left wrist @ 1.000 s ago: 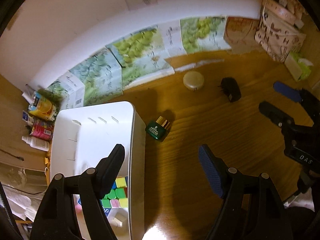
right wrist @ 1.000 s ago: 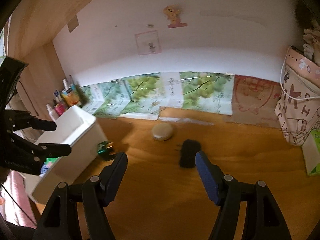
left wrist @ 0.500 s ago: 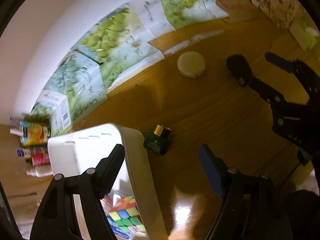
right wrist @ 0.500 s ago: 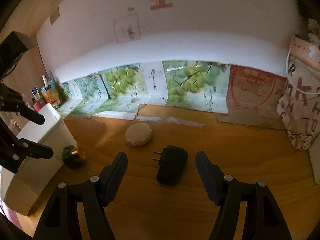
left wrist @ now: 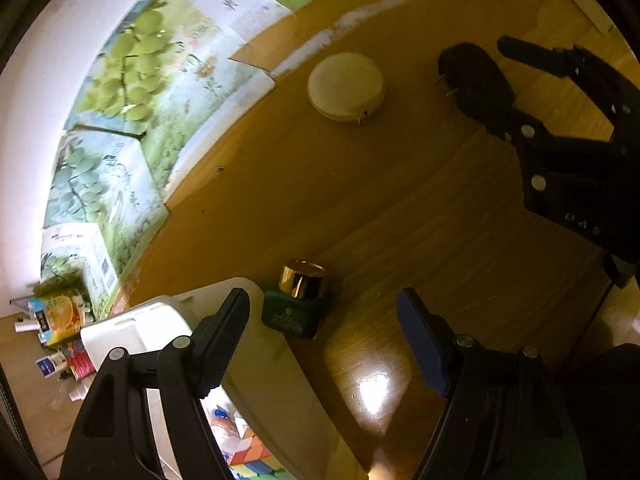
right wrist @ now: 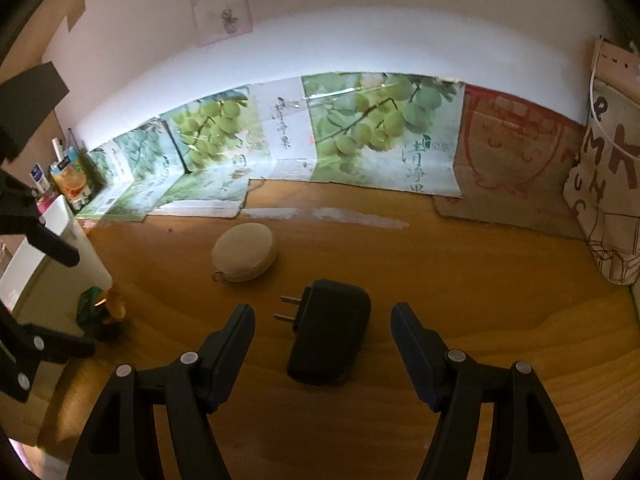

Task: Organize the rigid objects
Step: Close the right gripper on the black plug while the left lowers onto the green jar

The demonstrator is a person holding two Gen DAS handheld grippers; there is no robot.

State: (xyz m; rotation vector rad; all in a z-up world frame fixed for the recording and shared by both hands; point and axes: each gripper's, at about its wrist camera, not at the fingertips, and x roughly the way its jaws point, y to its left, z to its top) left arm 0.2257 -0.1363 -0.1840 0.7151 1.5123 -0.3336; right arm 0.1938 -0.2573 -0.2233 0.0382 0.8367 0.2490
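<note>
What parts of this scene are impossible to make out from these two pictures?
- White bin contents: in the left wrist view the left gripper and the frame edge cover most of them.
- Green jar: right wrist view, label unreadable, partly behind the left gripper.
- Black charger: left wrist view, overlapped by the right gripper.

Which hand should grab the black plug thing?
Right. The right hand-held gripper is open with the black charger lying between its fingers; the left hand-held gripper hovers by the green jar.
</note>
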